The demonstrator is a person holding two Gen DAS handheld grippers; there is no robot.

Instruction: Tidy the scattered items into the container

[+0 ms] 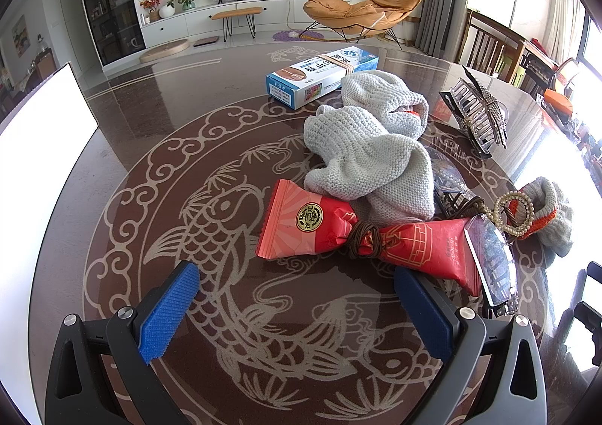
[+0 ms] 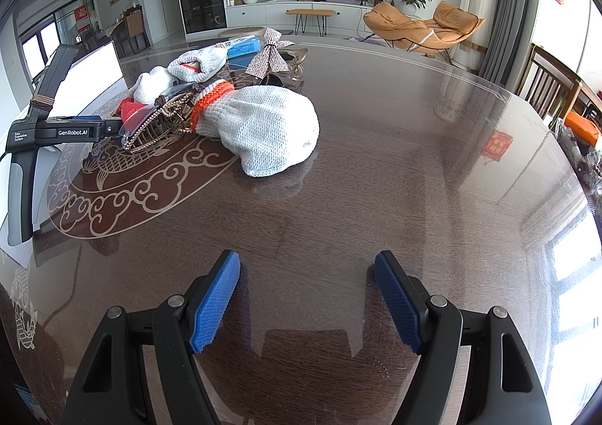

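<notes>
In the left wrist view a red candy pack (image 1: 361, 233) tied with a brown band lies just ahead of my open, empty left gripper (image 1: 297, 306). Behind it lies a grey knitted sock (image 1: 372, 146), then a blue-and-white box (image 1: 320, 77). A rhinestone hair claw (image 1: 476, 113) sits at the right, a pearl clip (image 1: 513, 212) and a second orange-cuffed sock (image 1: 549, 214) further right. My right gripper (image 2: 306, 297) is open and empty over bare table; that sock (image 2: 259, 128) and a gold hair claw (image 2: 158, 128) lie ahead to its left. A white container (image 1: 41, 128) stands at the left.
The items sit on a dark glass-topped table (image 2: 376, 161) with a fish pattern. The left gripper's body (image 2: 56, 131) shows in the right wrist view at the left edge. Wooden chairs (image 2: 549, 90) stand at the table's far right edge.
</notes>
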